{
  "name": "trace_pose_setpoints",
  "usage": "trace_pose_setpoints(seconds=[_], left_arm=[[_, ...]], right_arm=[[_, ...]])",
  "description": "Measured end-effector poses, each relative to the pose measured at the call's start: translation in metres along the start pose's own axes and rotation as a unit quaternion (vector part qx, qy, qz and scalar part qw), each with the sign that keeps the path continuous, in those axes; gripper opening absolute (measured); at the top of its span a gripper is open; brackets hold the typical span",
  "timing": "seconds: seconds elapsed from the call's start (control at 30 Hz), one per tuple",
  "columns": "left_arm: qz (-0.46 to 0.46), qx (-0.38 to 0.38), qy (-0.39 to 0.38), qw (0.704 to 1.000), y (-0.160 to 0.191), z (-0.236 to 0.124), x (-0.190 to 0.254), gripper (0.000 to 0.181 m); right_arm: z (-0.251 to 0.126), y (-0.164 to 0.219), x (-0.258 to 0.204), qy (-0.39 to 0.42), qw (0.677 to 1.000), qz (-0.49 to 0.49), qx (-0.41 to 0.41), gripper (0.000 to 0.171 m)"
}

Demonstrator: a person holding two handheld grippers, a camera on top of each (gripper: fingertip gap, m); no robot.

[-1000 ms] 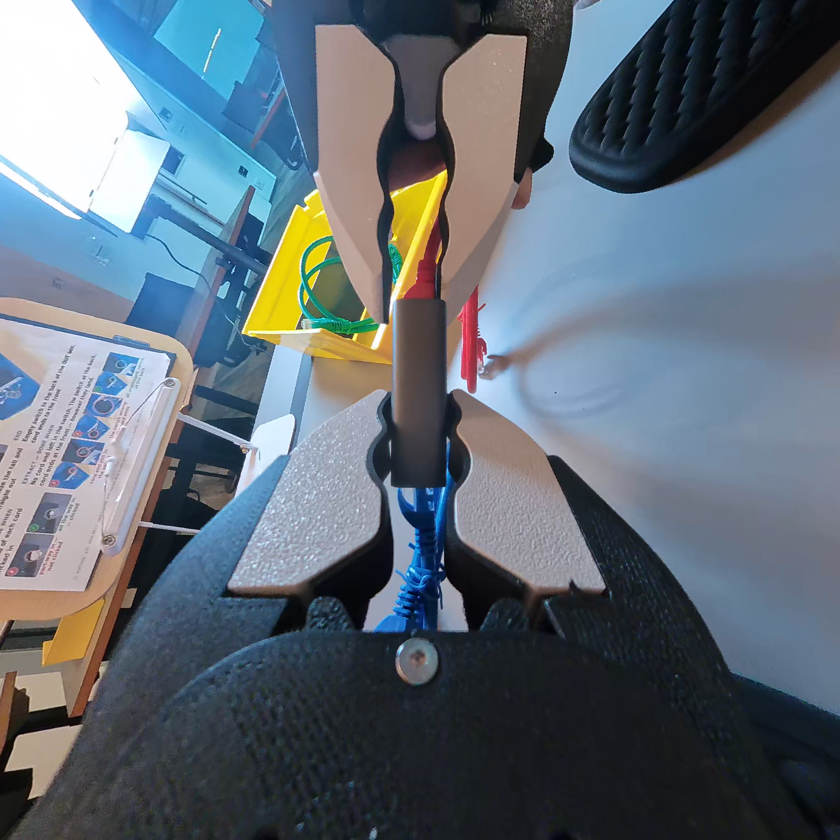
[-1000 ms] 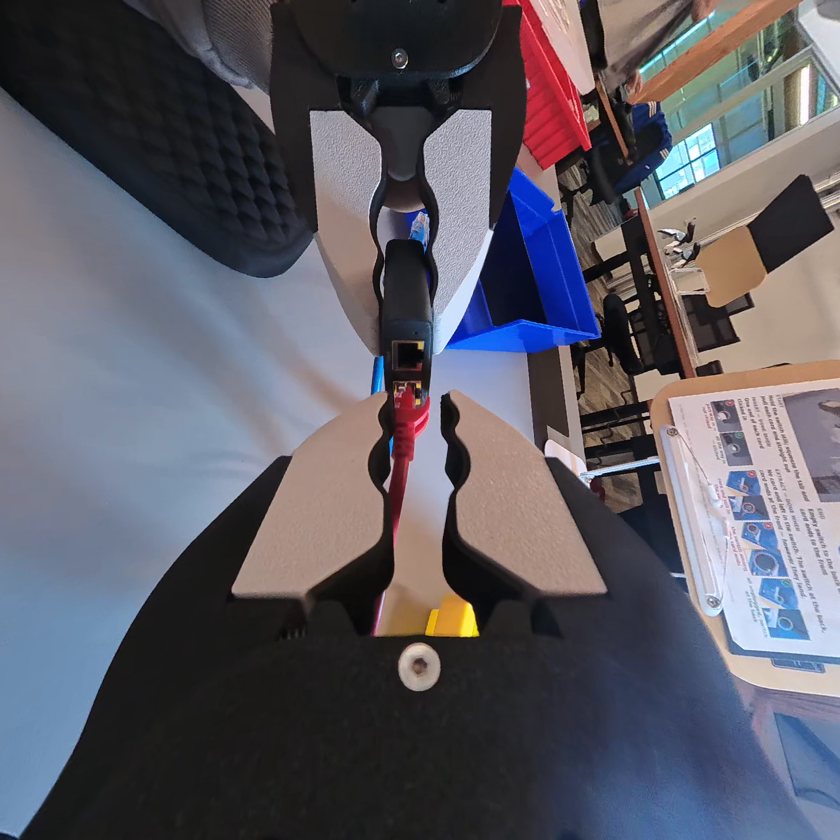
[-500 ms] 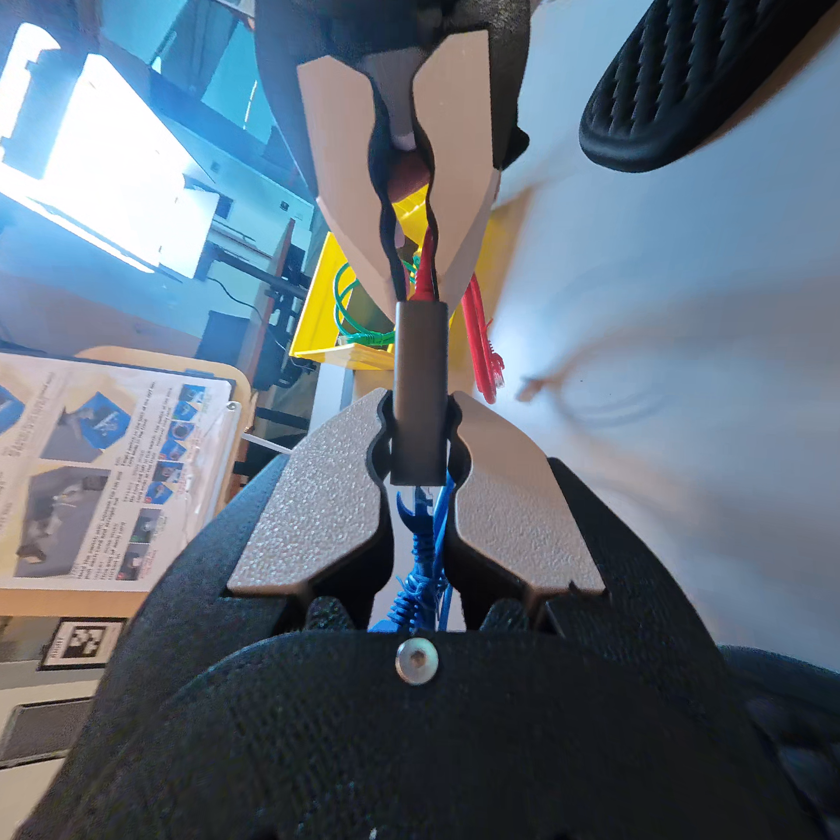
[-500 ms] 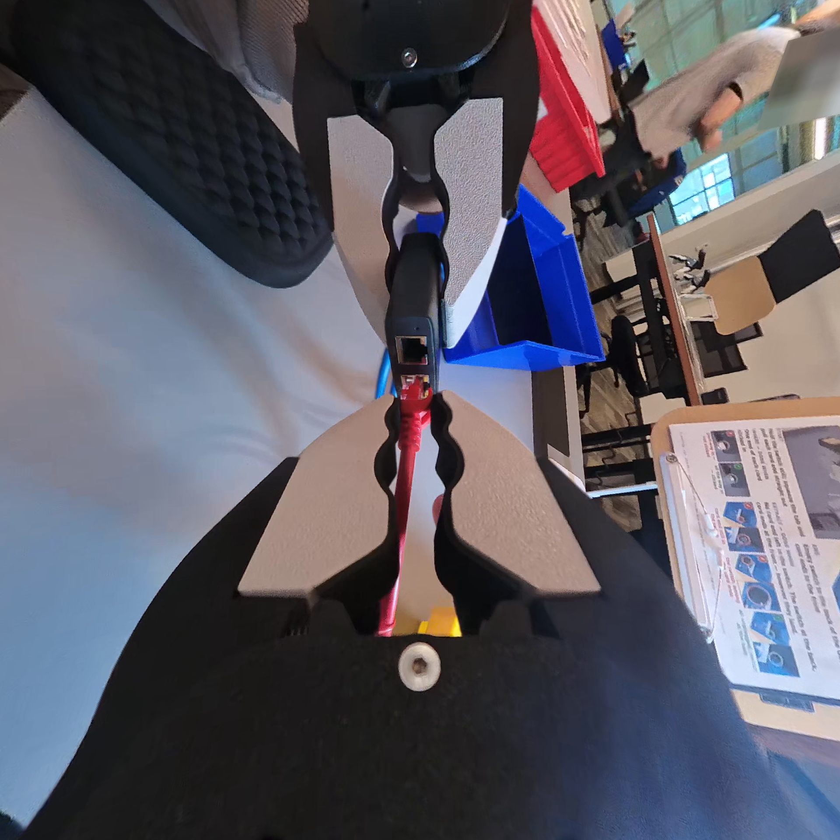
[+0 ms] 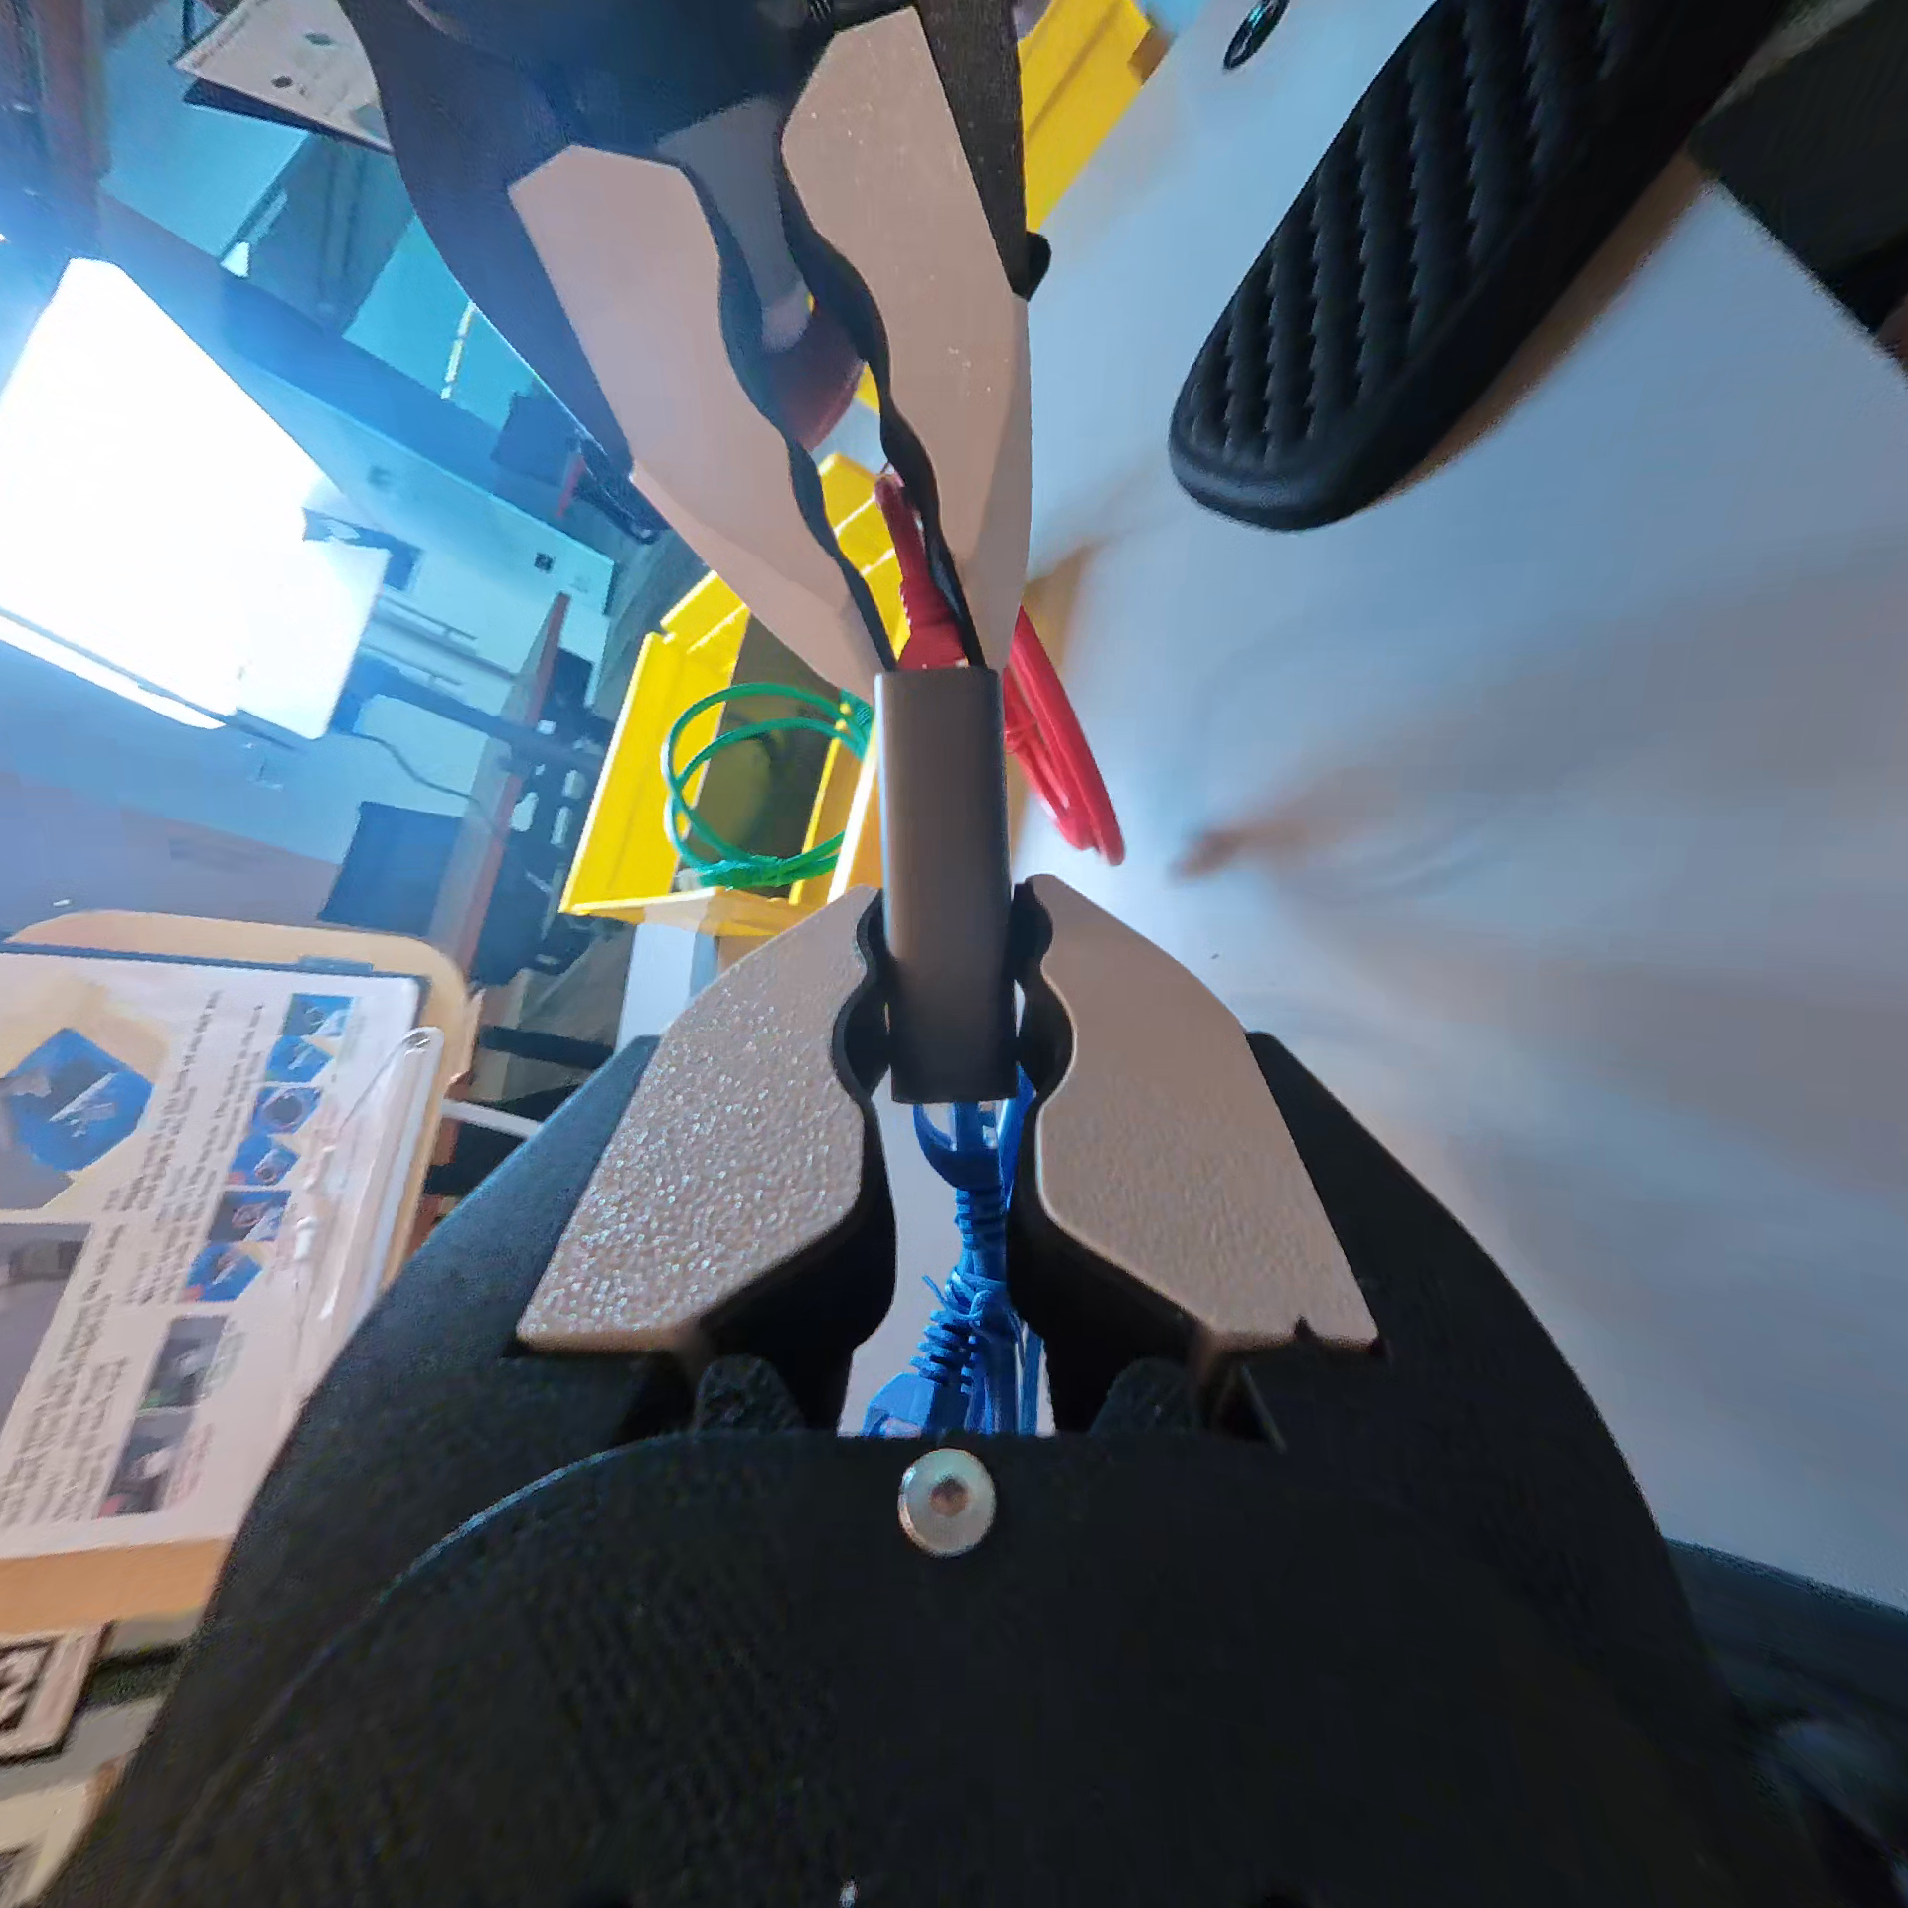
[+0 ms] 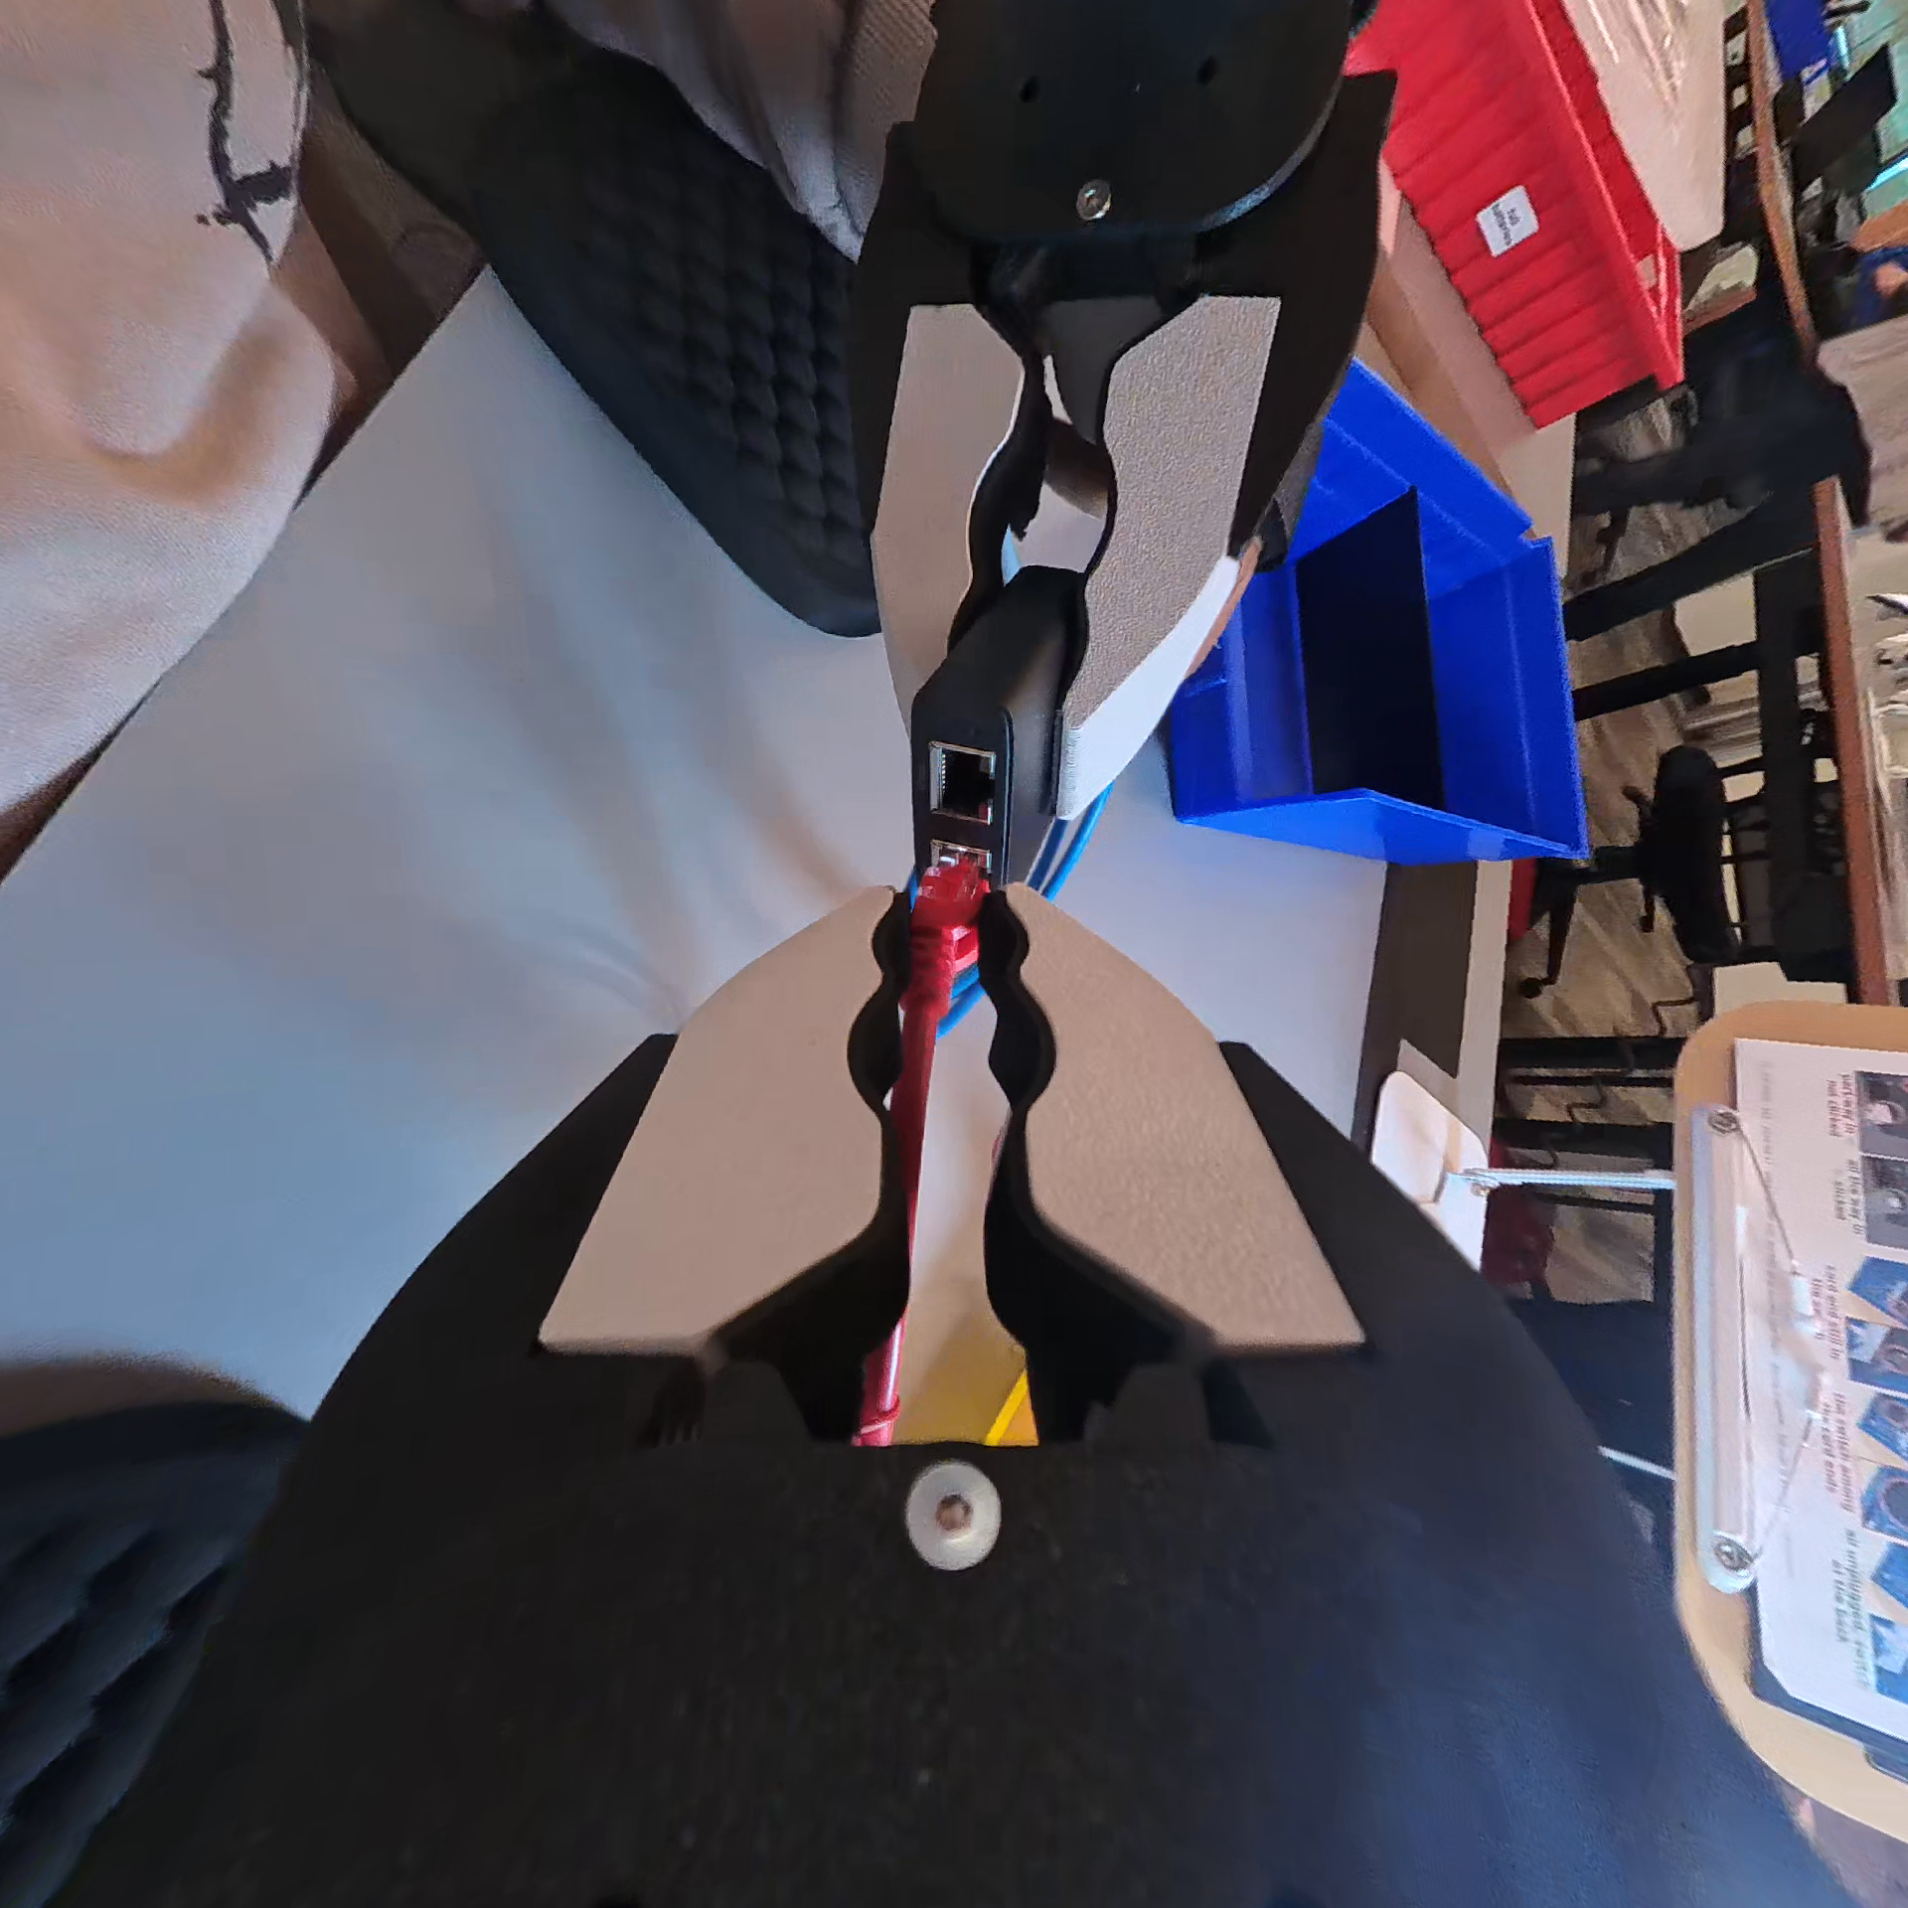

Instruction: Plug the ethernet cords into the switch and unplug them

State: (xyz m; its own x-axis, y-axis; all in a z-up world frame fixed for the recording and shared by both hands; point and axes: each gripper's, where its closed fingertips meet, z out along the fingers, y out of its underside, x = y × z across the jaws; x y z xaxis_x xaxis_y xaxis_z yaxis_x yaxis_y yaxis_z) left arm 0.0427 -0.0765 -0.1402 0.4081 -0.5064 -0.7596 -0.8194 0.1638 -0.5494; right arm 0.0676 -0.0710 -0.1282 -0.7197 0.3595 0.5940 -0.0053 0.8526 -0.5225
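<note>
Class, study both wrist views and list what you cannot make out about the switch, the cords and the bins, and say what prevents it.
- Left wrist view: the switch ports face away, so whether the red cord is seated is hidden.
- Right wrist view: the red plug meets the lower port; how deep it sits is unclear.
- Right wrist view: where the blue cord joins is hidden behind the switch.
- Left wrist view: the right claw covers part of the yellow bin.

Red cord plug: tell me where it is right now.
In the right wrist view the red plug sits pinched at the tips of the right gripper, right at the lower port of the black switch held by the left gripper.
</note>
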Motion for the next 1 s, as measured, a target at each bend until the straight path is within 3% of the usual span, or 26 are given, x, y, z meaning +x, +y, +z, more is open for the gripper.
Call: trace_pose_setpoints(seconds=[0.27, 0.67, 0.83, 1.0], left_arm=[[-0.008, 0.005, 0.027, 1.000, -0.002, 0.009, 0.010, 0.023], [-0.095, 0.060, 0.052, 0.992, -0.017, 0.007, 0.005, 0.022], [-0.112, 0.048, 0.047, 0.991, -0.016, 0.007, 0.002, 0.022], [-0.154, -0.022, 0.048, 0.987, 0.006, 0.013, -0.003, 0.022]], right_arm=[[-0.004, 0.001, -0.016, -0.018, 1.000, 0.012, -0.021, 0.013], [-0.018, -0.005, -0.011, -0.050, 0.988, 0.123, 0.075, 0.012], [-0.020, -0.002, -0.005, -0.067, 0.975, 0.172, 0.120, 0.012], [-0.007, 0.012, 0.004, -0.003, 0.995, 0.099, 0.035, 0.012]])
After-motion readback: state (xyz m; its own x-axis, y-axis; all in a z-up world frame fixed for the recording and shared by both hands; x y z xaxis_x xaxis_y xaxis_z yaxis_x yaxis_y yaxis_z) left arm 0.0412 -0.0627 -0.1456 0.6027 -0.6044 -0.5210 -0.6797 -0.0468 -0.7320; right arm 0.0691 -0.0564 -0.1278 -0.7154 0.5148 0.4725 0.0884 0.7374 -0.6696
